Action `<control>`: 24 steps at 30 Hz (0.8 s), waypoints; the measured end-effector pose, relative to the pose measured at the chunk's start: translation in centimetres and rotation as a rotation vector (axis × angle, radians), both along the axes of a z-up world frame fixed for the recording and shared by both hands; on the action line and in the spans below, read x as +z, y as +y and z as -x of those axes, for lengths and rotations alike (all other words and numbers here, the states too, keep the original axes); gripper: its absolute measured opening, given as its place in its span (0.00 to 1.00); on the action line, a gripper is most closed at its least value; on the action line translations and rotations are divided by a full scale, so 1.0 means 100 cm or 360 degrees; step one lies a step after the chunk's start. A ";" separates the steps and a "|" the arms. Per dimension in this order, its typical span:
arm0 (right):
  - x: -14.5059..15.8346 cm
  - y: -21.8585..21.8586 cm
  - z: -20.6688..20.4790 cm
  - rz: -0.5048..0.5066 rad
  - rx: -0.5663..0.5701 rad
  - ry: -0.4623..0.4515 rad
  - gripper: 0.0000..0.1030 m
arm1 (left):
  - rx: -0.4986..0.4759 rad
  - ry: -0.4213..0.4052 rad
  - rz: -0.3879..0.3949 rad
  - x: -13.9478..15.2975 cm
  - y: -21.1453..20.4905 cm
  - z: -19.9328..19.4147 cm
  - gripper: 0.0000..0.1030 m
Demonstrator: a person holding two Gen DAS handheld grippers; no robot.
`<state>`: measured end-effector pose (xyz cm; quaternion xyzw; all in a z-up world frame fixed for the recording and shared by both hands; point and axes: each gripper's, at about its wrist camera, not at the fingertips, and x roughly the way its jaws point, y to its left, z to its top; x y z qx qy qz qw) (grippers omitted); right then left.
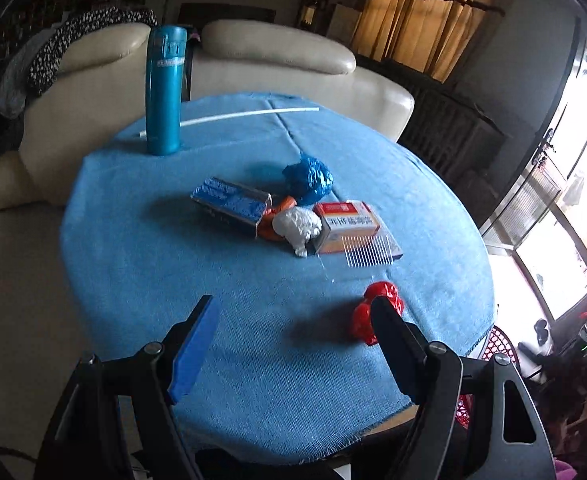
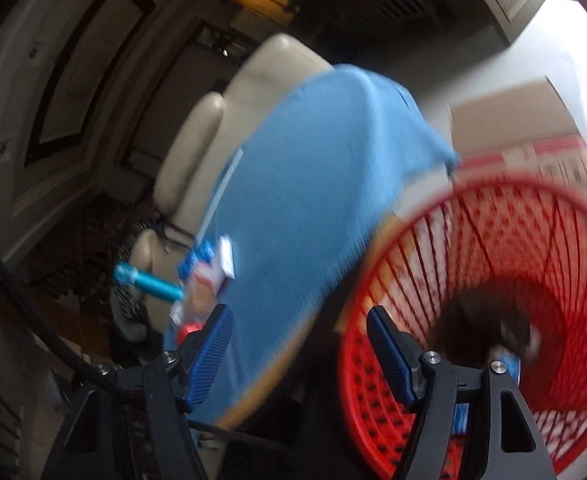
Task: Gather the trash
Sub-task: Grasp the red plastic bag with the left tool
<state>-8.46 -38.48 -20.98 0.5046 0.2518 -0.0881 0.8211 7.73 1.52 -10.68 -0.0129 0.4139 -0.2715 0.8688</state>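
**Both tongs wide and empty over tabletop and basket**

The left tongs (image 1: 293, 320) stand wide, holding nothing, above the blue-clothed tabletop (image 1: 133, 280). Taking the white crumpled wad (image 1: 298, 227) as landmark: a blue box (image 1: 231, 204) lies just left of it, a blue foil ball (image 1: 308, 178) behind, an orange-and-white carton (image 1: 353, 226) just right, a red wrapper (image 1: 377, 312) nearer the left tongs. The right tongs (image 2: 299, 344) gape empty beside the red mesh basket (image 2: 493, 240).

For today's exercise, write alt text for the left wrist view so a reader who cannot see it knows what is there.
The open left gripper hovers over a round table under a blue cloth, near a red crumpled wrapper. Farther off lie small boxes, a white wad, a blue wad and an upright blue flask.
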 end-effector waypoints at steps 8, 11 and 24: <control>-0.064 -0.033 0.050 -0.0044 -0.0347 0.0143 0.71 | -0.0023 -0.0166 -0.0111 0.020 -0.003 0.014 0.76; -0.057 -0.049 0.060 0.0007 -0.0407 0.0159 0.71 | -0.0032 -0.0183 -0.0132 0.022 -0.006 0.014 0.76; 0.075 0.001 0.000 0.0270 0.0103 -0.0136 0.74 | -0.0134 -0.0066 -0.0141 -0.006 -0.036 0.009 0.76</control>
